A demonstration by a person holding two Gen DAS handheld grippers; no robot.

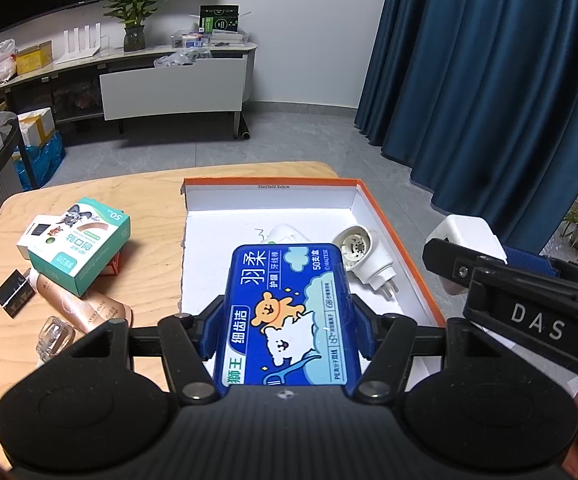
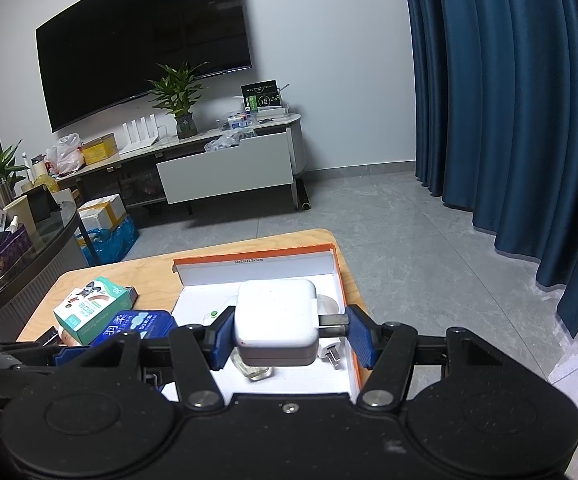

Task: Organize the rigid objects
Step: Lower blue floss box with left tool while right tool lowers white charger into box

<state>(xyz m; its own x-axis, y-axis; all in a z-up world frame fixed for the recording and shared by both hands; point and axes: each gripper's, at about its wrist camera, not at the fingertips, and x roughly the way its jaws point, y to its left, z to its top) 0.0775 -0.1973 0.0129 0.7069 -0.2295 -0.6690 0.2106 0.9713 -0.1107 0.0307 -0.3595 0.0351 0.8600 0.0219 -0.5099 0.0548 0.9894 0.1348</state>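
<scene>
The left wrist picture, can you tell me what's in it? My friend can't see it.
The left tool grips a blue box with cartoon bears over a white tray with orange edges, on a wooden table. A white plug lies in the tray. A green box, a tube and a small glass bottle sit to the left.

Open tray (image 1: 393, 216) floor beyond white plug (image 1: 363, 258)

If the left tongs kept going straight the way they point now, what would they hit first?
Probably the white floor of the orange-rimmed tray. The left tongs hold the blue floss box angled down over it, with a white plug-in device lying just beyond; depth is unclear.
</scene>
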